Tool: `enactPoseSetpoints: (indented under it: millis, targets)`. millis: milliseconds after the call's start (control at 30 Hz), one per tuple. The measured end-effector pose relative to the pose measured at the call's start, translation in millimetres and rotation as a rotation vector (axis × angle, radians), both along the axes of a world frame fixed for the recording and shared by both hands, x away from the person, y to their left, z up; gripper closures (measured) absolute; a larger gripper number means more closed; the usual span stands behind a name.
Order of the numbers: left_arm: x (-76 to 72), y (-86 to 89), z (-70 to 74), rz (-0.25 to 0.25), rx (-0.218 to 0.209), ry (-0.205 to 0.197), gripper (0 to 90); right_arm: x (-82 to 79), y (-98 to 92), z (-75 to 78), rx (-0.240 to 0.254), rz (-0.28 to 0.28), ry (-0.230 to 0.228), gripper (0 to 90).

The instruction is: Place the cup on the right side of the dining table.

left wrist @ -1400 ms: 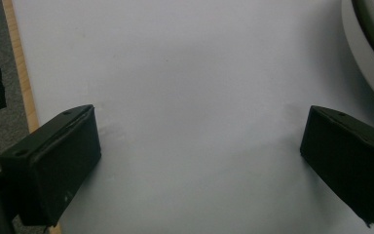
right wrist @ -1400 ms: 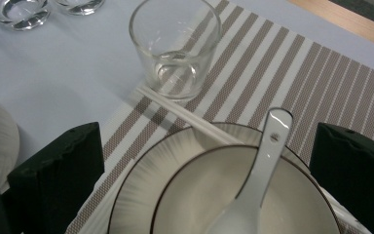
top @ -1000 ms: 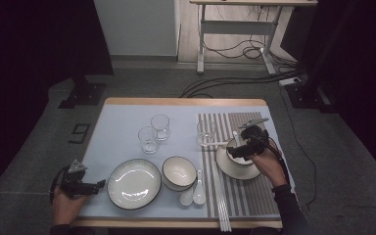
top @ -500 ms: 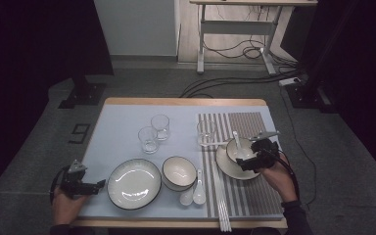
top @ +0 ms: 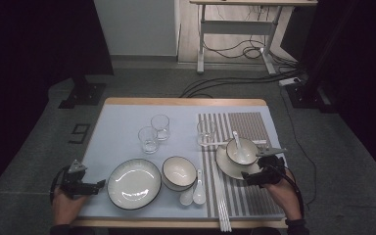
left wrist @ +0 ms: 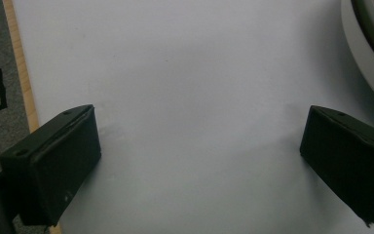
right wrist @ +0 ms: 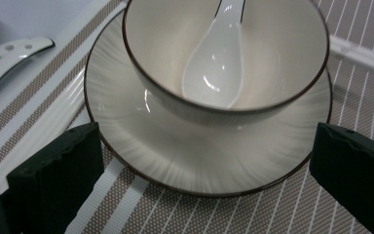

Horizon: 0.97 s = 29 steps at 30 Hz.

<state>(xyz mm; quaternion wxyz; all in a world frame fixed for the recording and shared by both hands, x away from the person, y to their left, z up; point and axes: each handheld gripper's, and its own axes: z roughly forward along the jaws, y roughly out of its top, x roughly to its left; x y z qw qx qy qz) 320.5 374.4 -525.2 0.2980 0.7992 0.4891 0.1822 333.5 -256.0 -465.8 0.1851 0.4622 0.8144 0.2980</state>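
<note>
A cream bowl (top: pixel 241 149) with a dark rim stands on a saucer (top: pixel 225 166) on the striped placemat (top: pixel 254 196). A white spoon (top: pixel 237 142) lies in it. My right gripper (top: pixel 248 177) is open just in front of and to the right of the saucer, holding nothing. In the right gripper view the bowl (right wrist: pixel 224 58), the spoon (right wrist: pixel 214 63) and the saucer (right wrist: pixel 126 122) sit ahead of its wide-spread jaws (right wrist: pixel 209 146). At the table's front left, my left gripper (top: pixel 99 185) is open over the blue mat (left wrist: pixel 185 73), beside a large plate (top: pixel 134 183).
A second bowl (top: pixel 179 172) and two white spoons (top: pixel 192 193) lie at centre front. Three glasses (top: pixel 148 138) (top: pixel 160 126) (top: pixel 205 131) stand further back. White chopsticks (top: pixel 221 205) run along the placemat's left side. The plate's rim (left wrist: pixel 365 48) is close to the left gripper's right jaw.
My right gripper has drawn back from above the bowl toward the front right, leaving the spoon in the bowl. The left gripper has not moved.
</note>
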Motion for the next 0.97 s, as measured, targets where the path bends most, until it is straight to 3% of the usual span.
enactPoseSetpoints:
  millis: [267, 700, 800, 967]
  targets:
    - [0.0, 0.1, 0.1, -0.001, 0.0, 0.002, 1.1, -11.6, -4.6, -19.7, -0.01, -0.023, 0.021, 0.0]
    - [0.0, 0.0, 0.1, -0.001, 0.001, 0.001, 1.1, -21.3, -11.2, -59.8, 0.046, -0.057, 0.069, 0.0]
    - [0.0, 0.1, 0.1, -0.001, 0.0, 0.002, 1.1, -26.6, -12.1, -64.8, 0.056, -0.061, 0.014, 0.0]
    - [0.2, 0.1, 0.1, -0.001, 0.0, 0.003, 1.1, -30.0, -11.3, -67.9, 0.058, -0.066, -0.017, 0.0]
